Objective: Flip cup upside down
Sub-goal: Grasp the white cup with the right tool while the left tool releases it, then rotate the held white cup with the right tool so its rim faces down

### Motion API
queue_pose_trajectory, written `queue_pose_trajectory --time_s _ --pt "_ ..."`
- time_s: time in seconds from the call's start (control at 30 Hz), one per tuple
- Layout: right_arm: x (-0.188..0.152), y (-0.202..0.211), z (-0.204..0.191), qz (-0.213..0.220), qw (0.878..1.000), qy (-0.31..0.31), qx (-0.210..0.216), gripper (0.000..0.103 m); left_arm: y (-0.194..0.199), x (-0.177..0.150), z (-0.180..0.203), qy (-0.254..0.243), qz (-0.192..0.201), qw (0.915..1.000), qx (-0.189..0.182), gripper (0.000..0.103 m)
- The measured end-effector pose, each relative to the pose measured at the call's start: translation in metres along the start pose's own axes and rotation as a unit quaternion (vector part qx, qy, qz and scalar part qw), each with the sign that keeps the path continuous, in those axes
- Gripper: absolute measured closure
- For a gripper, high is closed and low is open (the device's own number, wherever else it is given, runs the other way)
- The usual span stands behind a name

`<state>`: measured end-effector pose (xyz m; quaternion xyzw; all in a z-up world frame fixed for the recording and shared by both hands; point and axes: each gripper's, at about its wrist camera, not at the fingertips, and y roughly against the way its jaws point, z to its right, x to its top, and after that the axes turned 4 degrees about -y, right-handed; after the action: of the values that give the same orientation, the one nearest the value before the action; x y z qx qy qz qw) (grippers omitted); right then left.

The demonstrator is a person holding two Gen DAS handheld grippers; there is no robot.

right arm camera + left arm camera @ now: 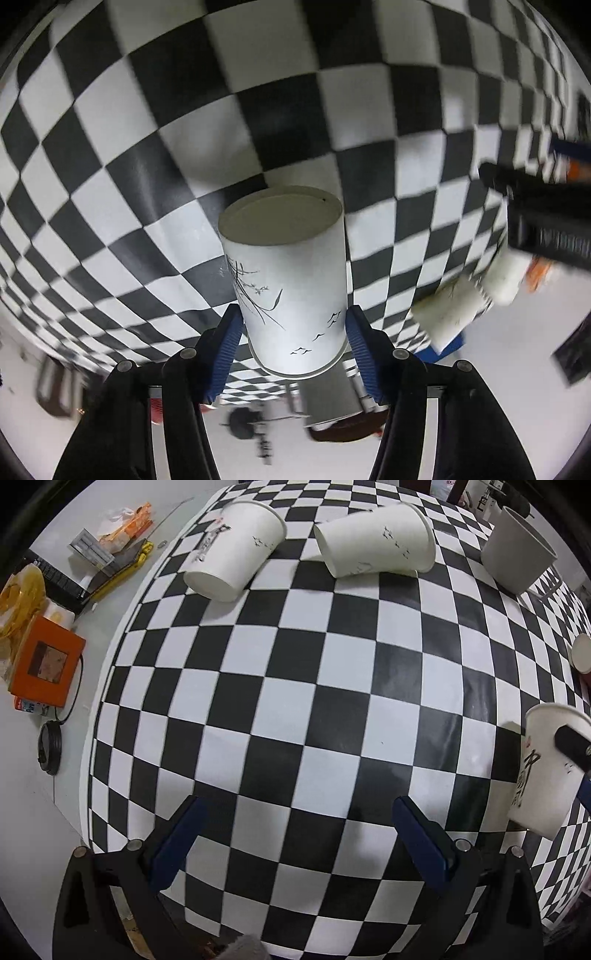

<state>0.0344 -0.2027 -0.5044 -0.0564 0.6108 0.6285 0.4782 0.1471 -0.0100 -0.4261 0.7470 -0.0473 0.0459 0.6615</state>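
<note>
Above a black-and-white checkered tablecloth (295,686), the right gripper (291,325) pinches a white paper cup (288,280) between its blue-padded fingers (229,339), one pad on each side of the cup wall near the rim; the cup's closed base points away from the camera toward the cloth beyond, and its side carries an ink-style print of branches and small birds. From the left wrist view, the same cup (550,771) shows at the right edge with the right gripper's dark finger across it, base end low and the rim uppermost. The left gripper (295,834) hangs over the cloth with its two fingers spread wide and nothing between them. At the far side of the cloth, two more white paper cups (236,550) (376,539) lie tipped on their sides close together, and a grey cup (517,550) sits tilted to their right. Off the cloth's left edge, an orange box (46,661), a coiled black cable (50,747) and snack packets (125,526) rest on a pale surface
</note>
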Motion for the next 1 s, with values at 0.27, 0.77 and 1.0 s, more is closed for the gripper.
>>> queue_pose_trajectory --time_s 0.27,0.77,1.0 --pt "-0.038 -0.008 0.056 -0.03 0.957 -0.243 0.156 0.044 0.018 0.012 -0.005 -0.011 0.021 0.9997 0.006 0.0" --pt "-0.142 -0.103 0.045 -0.102 0.549 -0.613 0.56 0.044 0.042 0.011 0.039 -0.032 0.032 0.999 0.0 0.0" --pt "-0.143 -0.124 0.014 -0.106 0.404 -0.648 0.636 0.044 0.04 0.011 0.042 -0.035 0.027 0.999 -0.005 0.0"
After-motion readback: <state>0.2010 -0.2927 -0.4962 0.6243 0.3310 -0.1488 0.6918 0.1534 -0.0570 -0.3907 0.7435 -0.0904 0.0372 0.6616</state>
